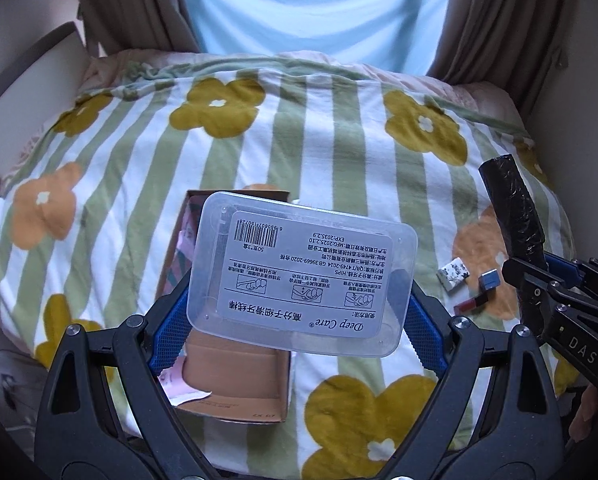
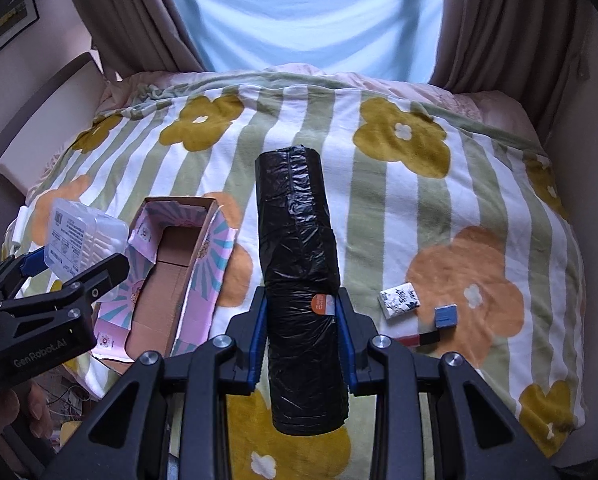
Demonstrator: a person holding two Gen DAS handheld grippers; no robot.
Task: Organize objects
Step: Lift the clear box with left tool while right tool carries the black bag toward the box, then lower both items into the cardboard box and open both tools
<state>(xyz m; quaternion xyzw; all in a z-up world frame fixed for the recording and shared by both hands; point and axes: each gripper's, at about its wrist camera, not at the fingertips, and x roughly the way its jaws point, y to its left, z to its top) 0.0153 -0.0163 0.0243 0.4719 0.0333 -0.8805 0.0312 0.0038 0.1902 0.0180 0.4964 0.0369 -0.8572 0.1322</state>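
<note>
So: carton [image 2: 167,276] at lower left sits empty. Left gripper [image 1: 299,304] clamps the floss box [image 1: 303,276] wide, above the carton; right gripper [image 2: 303,316] pinches the bag roll [image 2: 299,264] mid-frame. Tissue pack [image 2: 399,300], blue cube [image 2: 445,314], lipstick [image 2: 419,338] remain on the blanket [image 2: 379,200], lower right.

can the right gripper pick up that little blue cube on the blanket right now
Probably not yet: the right gripper is shut on the black bag roll, so its jaws are taken. The blue cube lies uncovered just beside it.

Flowered striped blanket [image 2: 299,128] bears open cardboard box [image 2: 171,264]; patterned packet [image 2: 399,300]; blue cube [image 2: 445,315].
</note>
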